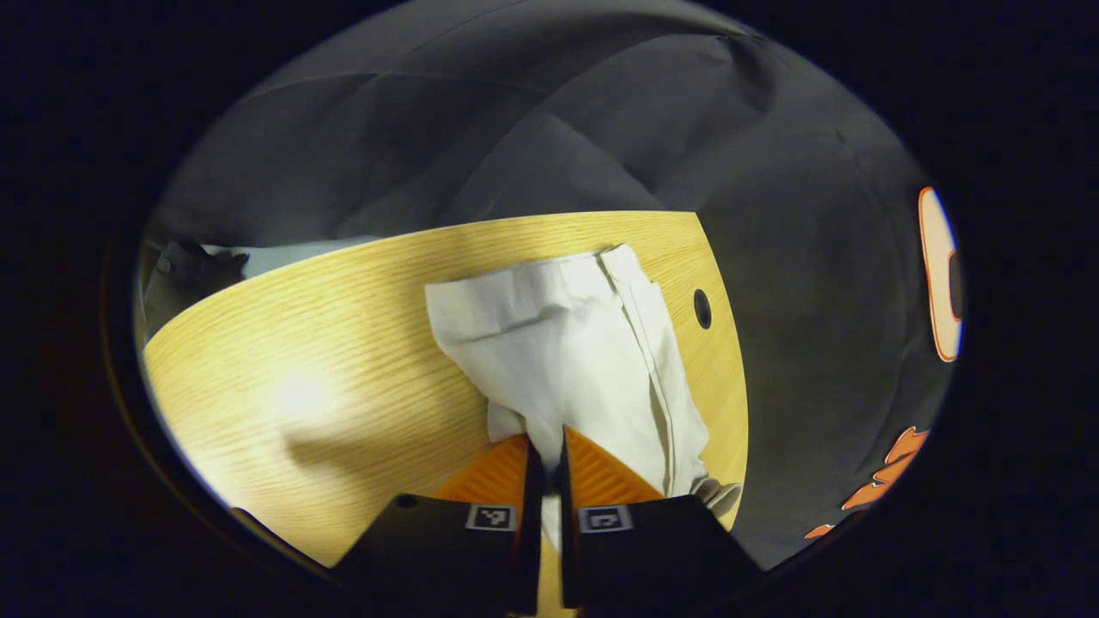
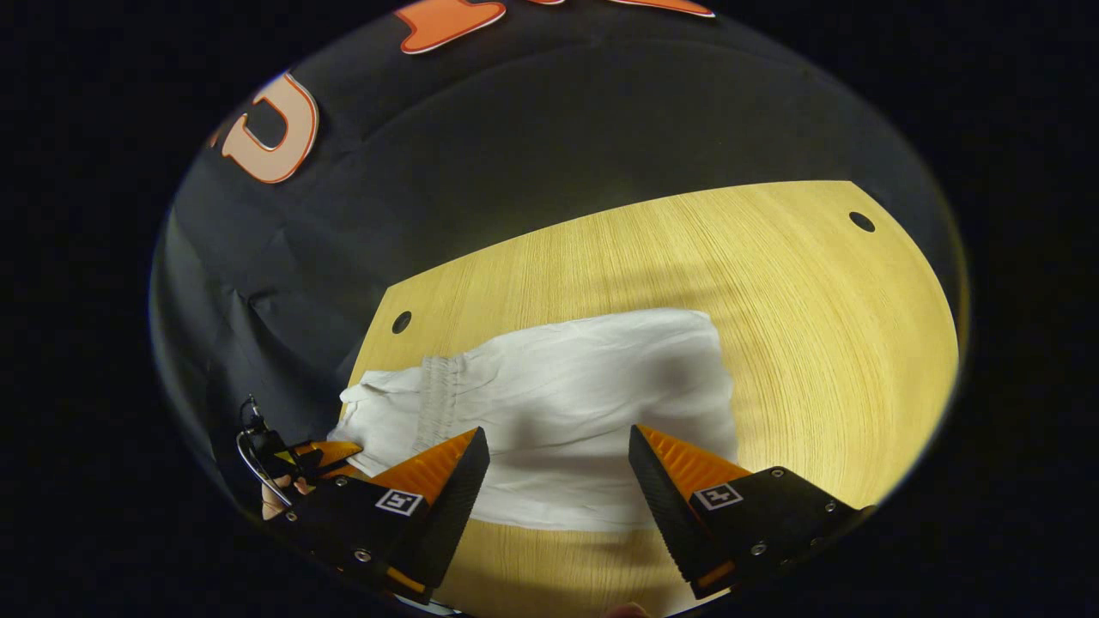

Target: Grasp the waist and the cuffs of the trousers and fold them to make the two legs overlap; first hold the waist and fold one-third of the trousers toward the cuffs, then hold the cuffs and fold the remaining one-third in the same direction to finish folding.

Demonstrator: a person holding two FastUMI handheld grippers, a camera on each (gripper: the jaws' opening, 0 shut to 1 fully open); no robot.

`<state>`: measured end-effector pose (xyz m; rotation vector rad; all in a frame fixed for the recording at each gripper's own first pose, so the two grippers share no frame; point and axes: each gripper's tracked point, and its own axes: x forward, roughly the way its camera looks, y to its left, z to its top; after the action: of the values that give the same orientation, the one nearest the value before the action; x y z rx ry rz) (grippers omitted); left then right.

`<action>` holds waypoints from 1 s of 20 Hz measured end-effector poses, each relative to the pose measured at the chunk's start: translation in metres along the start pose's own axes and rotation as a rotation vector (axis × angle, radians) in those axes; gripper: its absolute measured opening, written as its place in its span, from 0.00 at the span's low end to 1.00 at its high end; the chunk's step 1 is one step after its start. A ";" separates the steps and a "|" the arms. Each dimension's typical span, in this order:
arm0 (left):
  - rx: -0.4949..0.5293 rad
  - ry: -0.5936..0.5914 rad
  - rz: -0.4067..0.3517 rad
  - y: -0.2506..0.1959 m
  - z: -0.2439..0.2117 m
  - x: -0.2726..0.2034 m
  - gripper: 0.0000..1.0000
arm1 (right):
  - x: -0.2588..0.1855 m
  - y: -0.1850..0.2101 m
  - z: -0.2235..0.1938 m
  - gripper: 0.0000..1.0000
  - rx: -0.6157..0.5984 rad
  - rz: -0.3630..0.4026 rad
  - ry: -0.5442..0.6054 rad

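White trousers [image 1: 558,343] lie folded in a bundle on the wooden table [image 1: 326,343]. In the left gripper view, my left gripper [image 1: 546,451] is shut on the near edge of the cloth, which runs down between its fingers. In the right gripper view, the trousers [image 2: 584,403] spread across the table [image 2: 816,326], with a gathered band [image 2: 438,386] near their left end. My right gripper [image 2: 556,438] hovers open just above their near part, fingers wide apart and holding nothing. The left gripper [image 2: 330,452], held by a hand, shows at the trousers' left end.
The table has round holes near its edges [image 1: 702,308] [image 2: 401,322] [image 2: 861,221]. Black cloth walls surround it closely. Bare wood lies left of the trousers in the left gripper view and right of them in the right gripper view.
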<state>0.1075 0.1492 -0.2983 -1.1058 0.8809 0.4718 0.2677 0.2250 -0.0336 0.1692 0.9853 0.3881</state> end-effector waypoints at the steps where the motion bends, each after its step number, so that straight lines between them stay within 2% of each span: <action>1: 0.020 0.005 -0.009 -0.004 0.003 -0.003 0.07 | -0.002 -0.001 -0.001 0.98 0.000 0.000 -0.001; 2: 0.041 -0.002 -0.031 -0.011 0.005 -0.009 0.04 | -0.005 -0.002 -0.002 0.98 0.003 0.000 -0.001; 4: 0.104 -0.029 -0.087 -0.032 0.010 -0.021 0.04 | -0.012 -0.005 -0.002 0.99 0.006 -0.006 -0.009; 12: 0.581 -0.074 -0.270 -0.143 -0.001 -0.067 0.04 | -0.044 -0.026 -0.012 0.98 0.026 -0.118 -0.113; 15: 0.719 -0.129 -0.320 -0.178 -0.020 -0.087 0.04 | -0.059 -0.031 -0.018 0.99 0.047 -0.104 -0.122; 20: 0.870 -0.168 -0.353 -0.218 -0.051 -0.099 0.04 | -0.074 -0.053 -0.006 0.99 0.047 -0.082 -0.142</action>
<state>0.1869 0.0243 -0.1039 -0.3887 0.6162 -0.1251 0.2389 0.1470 0.0037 0.1956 0.8589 0.2740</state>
